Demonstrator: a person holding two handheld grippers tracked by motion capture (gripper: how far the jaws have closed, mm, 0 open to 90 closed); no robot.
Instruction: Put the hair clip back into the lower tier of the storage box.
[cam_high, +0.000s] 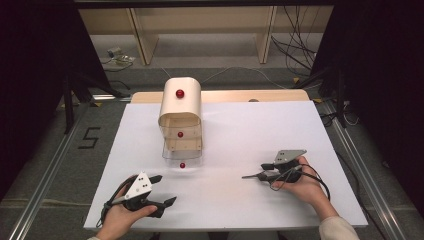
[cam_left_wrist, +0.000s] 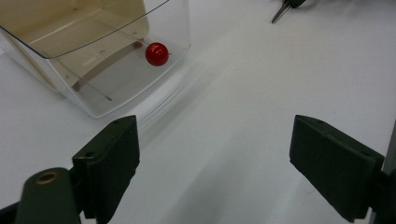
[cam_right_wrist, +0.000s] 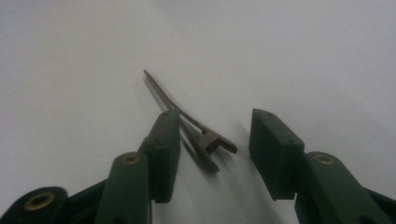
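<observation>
The tweezers (cam_right_wrist: 187, 123) lie flat on the white bench (cam_high: 240, 200), between the two jaws of the right tool (cam_right_wrist: 212, 147). The jaws stand partly apart on each side of the thick end, and they do not squeeze it yet. I think the right tool sits low like this so it can close and pick the tweezers up. The thin tips point away from the hand, toward the middle of the bench.

The left tool (cam_left_wrist: 212, 161) is held just above the bench with its jaws wide apart and nothing between them. It points toward the see-through drawer (cam_left_wrist: 116, 88), so I think it waits there to help.

The drawer sticks out at the bottom of a small cream-coloured box (cam_high: 181, 117) with a round top. It looks pulled out so that someone can reach inside. It has a red ball (cam_left_wrist: 157, 53) on its front, most likely the knob to pull it by.

Now count. There is one pair of tweezers. There is one box. There are three red balls in the high view: one on the top (cam_high: 179, 93), one in the middle (cam_high: 180, 134) and one lowest (cam_high: 182, 165). There are two tools, one in each hand.
</observation>
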